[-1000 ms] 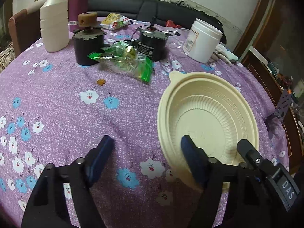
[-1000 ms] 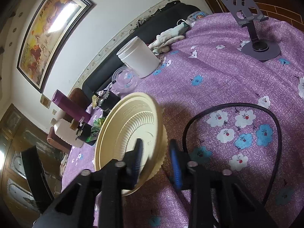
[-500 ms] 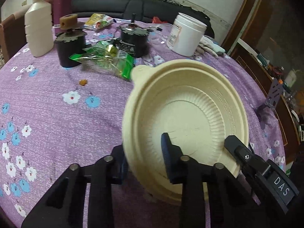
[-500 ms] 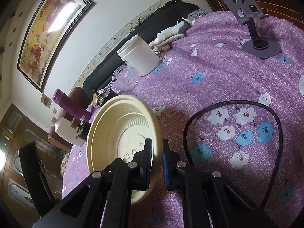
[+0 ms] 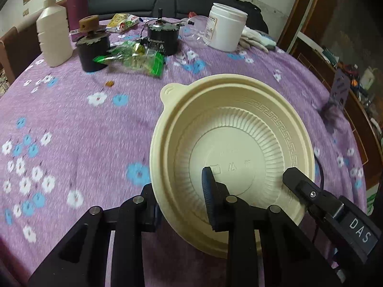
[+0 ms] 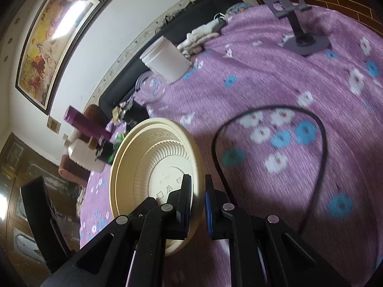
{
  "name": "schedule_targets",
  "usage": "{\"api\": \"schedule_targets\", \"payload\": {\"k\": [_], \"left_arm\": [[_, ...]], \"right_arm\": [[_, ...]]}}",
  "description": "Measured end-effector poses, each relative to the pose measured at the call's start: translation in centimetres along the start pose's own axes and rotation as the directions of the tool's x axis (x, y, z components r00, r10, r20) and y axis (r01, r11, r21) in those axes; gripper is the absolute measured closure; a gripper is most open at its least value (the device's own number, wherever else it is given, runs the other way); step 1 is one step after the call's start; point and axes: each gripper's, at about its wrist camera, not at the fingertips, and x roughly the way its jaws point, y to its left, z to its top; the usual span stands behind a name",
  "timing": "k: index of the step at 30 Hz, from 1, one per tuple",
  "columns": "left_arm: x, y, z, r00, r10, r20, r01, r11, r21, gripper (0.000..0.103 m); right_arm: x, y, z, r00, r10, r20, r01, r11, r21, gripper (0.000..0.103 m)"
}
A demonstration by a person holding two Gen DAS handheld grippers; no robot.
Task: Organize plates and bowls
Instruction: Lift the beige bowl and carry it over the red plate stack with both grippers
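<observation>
A cream plastic bowl [image 5: 239,129] with a ribbed inside and a small tab on its rim is lifted off the purple flowered tablecloth [image 5: 71,124]. My left gripper [image 5: 182,198] is shut on its near-left rim, one finger inside, one outside. My right gripper [image 6: 198,198] is shut on the bowl's [image 6: 153,157] opposite rim and shows in the left wrist view [image 5: 311,196] as a black body at the bowl's right edge. The bowl is tilted.
At the far side stand a white tub [image 5: 226,30], two black round devices [image 5: 164,37], a green snack bag [image 5: 134,59], a cream bottle [image 5: 55,40] and a purple flask [image 5: 77,4]. A black cable [image 6: 270,129] loops on the cloth. A purple phone stand [image 6: 296,19] stands at the right.
My left gripper closed from open onto the bowl's near rim. My right gripper tightened on the other rim. The bowl rose and tilted between both grippers.
</observation>
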Motion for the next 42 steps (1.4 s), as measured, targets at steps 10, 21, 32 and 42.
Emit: {"api": "schedule_targets", "payload": {"k": [10,21,32,42], "left_arm": [[-3.8,-0.2,-5.1,0.999,0.04,-0.004,-0.04,0.998,0.038,0.077],[-10.6,0.2,-9.5,0.993,0.07,0.091,-0.078,0.993,0.085,0.076],[-17.6,4.0,-12.4,0.974,0.1,0.203,-0.111,0.993,0.045,0.076],[-22.7,9.4,-13.7,0.949,0.139,0.284,-0.137,0.99,-0.03,0.076]], "right_arm": [[-4.3,-0.4,-4.4,0.999,-0.004,-0.049,0.003,1.0,-0.029,0.092],[-10.9,1.2,-9.1,0.999,0.046,-0.015,-0.047,0.994,-0.095,0.092],[-15.3,6.5,-13.2,0.993,0.12,0.021,-0.114,0.974,-0.195,0.092],[-17.0,13.0,-16.7,0.983,0.184,0.025,-0.169,0.942,-0.29,0.092]]}}
